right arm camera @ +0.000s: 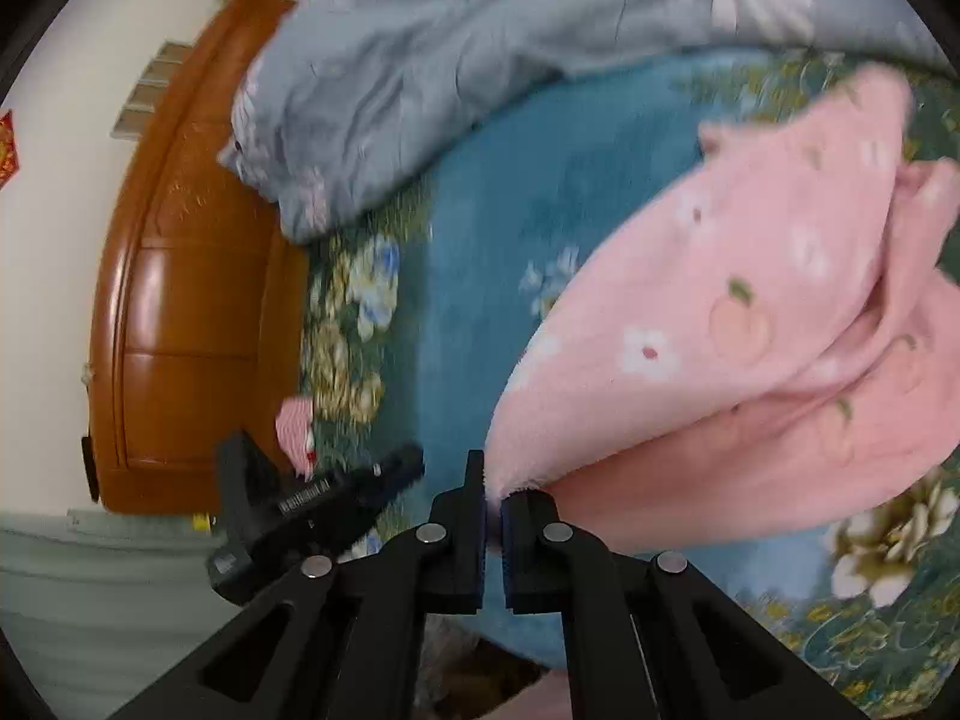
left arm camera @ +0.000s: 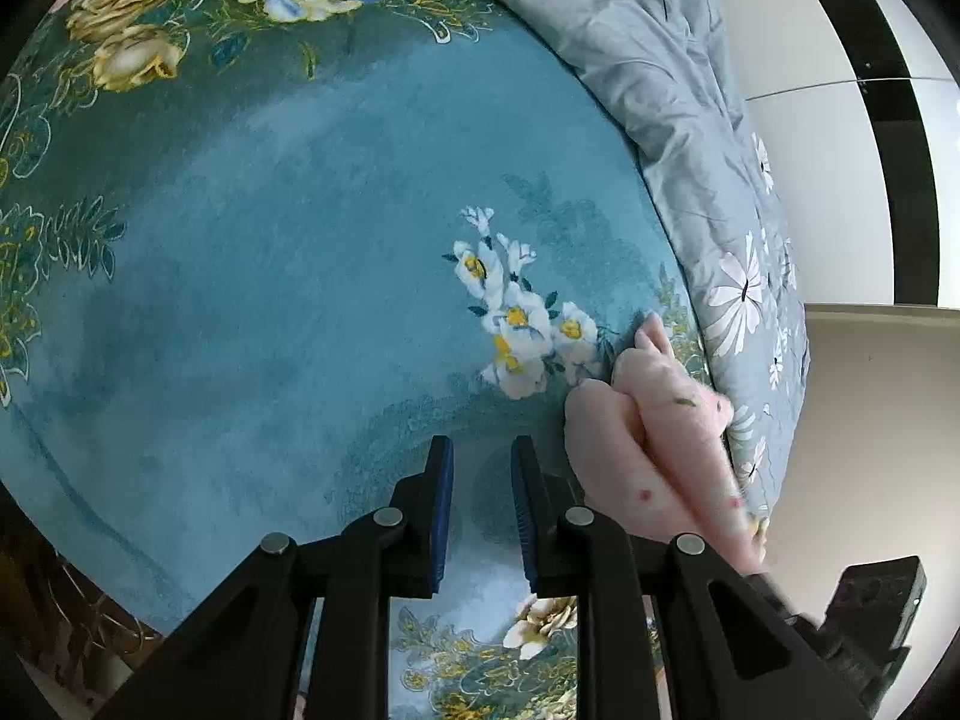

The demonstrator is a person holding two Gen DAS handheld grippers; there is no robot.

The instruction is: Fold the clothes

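My right gripper [right arm camera: 494,483] pinches an edge of the fluffy pink peach-and-flower print garment [right arm camera: 750,324], which drapes over the teal floral bedspread [right arm camera: 474,228]. My left gripper [left arm camera: 480,450] stands slightly parted, empty, beside the garment. I can read no writing anywhere.

Left gripper [left arm camera: 480,450] angled steeply down, jaws parted, nothing between them, right gripper [right arm camera: 493,480] angled down, jaws clamped on cloth [right arm camera: 750,324]

Home bedroom, floral bedspread [left arm camera: 270,300], rumpled grey quilt [right arm camera: 450,60], wooden headboard [right arm camera: 180,300]
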